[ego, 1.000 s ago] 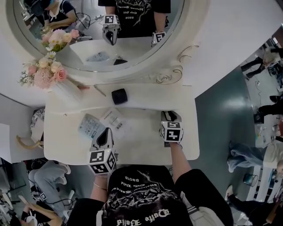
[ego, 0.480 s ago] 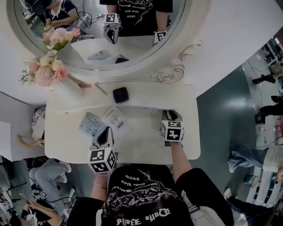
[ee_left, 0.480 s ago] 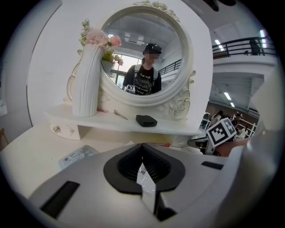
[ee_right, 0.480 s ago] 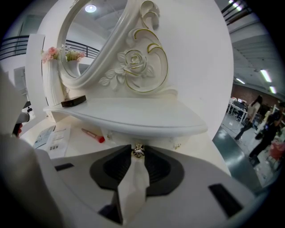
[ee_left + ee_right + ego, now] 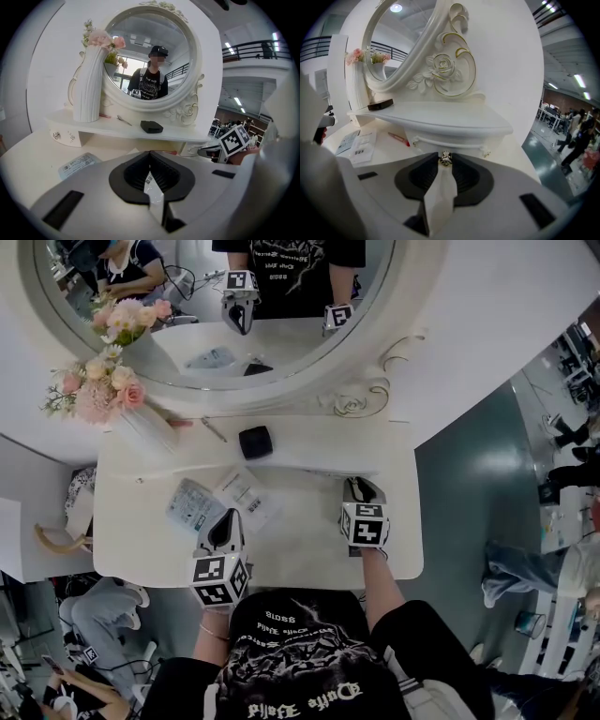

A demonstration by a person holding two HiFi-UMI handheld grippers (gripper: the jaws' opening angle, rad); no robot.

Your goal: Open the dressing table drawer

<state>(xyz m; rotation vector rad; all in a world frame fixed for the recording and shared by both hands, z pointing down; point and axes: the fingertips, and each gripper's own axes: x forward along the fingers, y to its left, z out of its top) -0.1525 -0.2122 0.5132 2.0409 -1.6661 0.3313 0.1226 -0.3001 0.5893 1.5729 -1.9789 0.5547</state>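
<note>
Right tongs [image 5: 361, 487] just drawn further closed, now clamped on small ornate metal knob [image 5: 445, 159] of glossy white drawer [image 5: 454, 133], left tongs [image 5: 150, 157] pressed together, empty, over smooth white surface [image 5: 309, 549].

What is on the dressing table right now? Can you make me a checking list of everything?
Surface: white table, bare in the middle.
Job's things: drawer under the shelf looks closed; its little knob sticks out in front.
Clutter: vase of pink flowers, black box, paper packets, red pen.
Grippers: right gripper has just been closing its fingers and is shut on the knob; left gripper is shut with nothing in it, by the table's front edge.
Cables: nothing seen on the table.
Surroundings: round mirror behind the shelf; a person sits close by on the left.
</note>
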